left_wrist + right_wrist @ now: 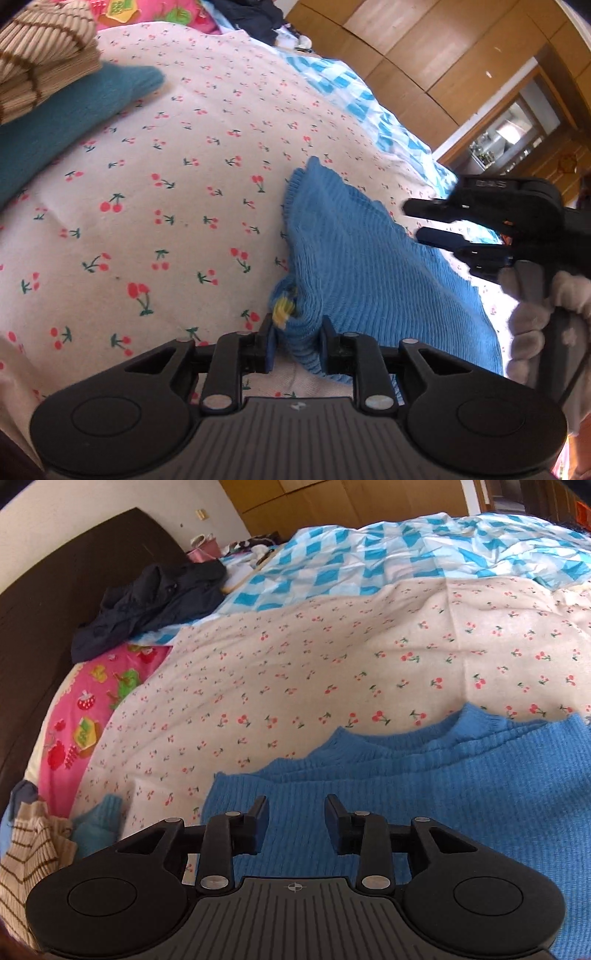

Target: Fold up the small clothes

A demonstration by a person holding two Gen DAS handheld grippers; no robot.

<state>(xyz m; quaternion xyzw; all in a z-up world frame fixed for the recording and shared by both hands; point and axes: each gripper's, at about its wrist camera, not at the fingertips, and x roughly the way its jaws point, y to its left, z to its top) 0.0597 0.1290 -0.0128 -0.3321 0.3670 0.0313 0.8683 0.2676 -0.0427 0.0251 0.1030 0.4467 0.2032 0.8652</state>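
Note:
A blue ribbed knit sweater [351,251] lies on the cherry-print sheet [166,177]. My left gripper [295,341] is shut on a bunched fold of the sweater at its near edge, by a small yellow tag [282,310]. My right gripper [415,221] shows at the right of the left wrist view, jaws apart, over the sweater's far edge. In the right wrist view the right gripper [297,812] is open and empty just above the sweater [424,794], which lies flat with layered edges.
A stack with a striped beige garment [40,66] on a teal one [66,118] lies at the left. A dark garment [147,602], a pink printed pillow [85,716] and a blue checked quilt [369,557] lie further back. Wooden wardrobes [424,55] stand behind the bed.

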